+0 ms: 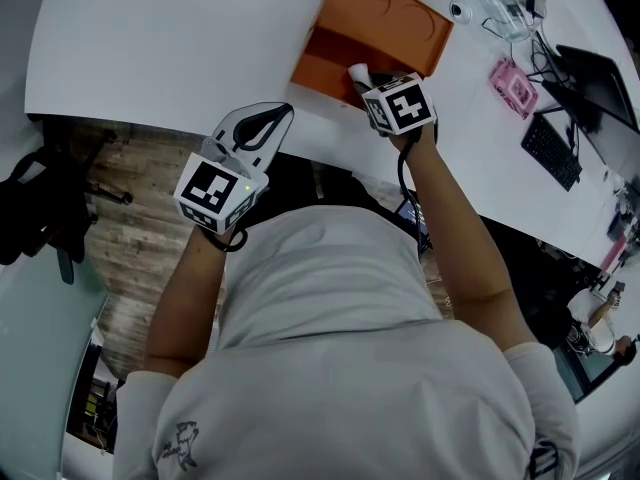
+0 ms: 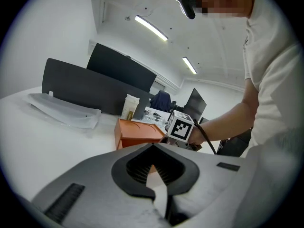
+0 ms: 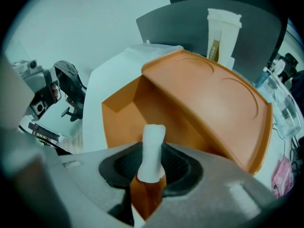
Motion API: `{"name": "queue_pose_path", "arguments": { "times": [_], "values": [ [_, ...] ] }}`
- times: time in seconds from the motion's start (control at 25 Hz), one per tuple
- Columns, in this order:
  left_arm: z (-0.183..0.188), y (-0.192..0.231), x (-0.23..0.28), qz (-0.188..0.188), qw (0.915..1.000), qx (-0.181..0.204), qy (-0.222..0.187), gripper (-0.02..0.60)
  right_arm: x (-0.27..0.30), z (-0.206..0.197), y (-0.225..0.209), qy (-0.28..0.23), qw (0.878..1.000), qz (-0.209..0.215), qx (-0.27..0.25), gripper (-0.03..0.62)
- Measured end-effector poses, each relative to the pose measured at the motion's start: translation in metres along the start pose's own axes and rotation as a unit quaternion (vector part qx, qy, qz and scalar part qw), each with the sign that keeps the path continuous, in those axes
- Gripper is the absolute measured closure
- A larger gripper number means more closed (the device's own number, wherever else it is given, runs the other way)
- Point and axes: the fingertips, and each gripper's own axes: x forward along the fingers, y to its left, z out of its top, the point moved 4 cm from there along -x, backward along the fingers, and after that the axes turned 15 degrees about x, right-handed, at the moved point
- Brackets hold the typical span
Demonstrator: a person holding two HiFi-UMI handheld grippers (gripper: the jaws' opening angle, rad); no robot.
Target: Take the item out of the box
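An orange box [image 1: 322, 56] lies open on the white table [image 1: 160, 38], its lid [image 1: 385, 20] tipped back behind it. In the right gripper view the box's inside [image 3: 124, 112] is bare orange under the lid [image 3: 209, 96]. My right gripper [image 1: 362, 83] points steeply down over the box's near edge and is shut on a small white roll-shaped item [image 3: 153, 146], which stands up between the ribbed pads. That item [image 1: 357, 71] shows as a white tip in the head view. My left gripper [image 1: 284, 111] hovers at the table's near edge, left of the box [image 2: 137, 132], shut and holding nothing.
A tall paper cup [image 3: 222, 32] stands behind the box, beside a dark desk partition [image 2: 85, 89]. A crumpled clear plastic bag [image 2: 61, 109] lies far left. To the right are a pink item [image 1: 513, 86], a keyboard [image 1: 550, 150] and cables. A black chair [image 1: 40, 208] stands off the table's left.
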Motion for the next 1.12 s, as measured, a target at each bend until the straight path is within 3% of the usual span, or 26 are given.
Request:
{"name": "queue_pose_path", "arguments": {
  "times": [0.68,1.12],
  "values": [
    [0.027,-0.076,0.002,0.042,0.9984,0.033,-0.018,0.584,-0.077,-0.032,-0.004,-0.088,0.995,0.044,-0.034,0.471],
    [0.051,-0.15,-0.002,0.073,0.9946,0.06,-0.044,0.584,-0.163,-0.077,0.001,-0.18,0.978,0.074,-0.08,0.471]
  ]
}}
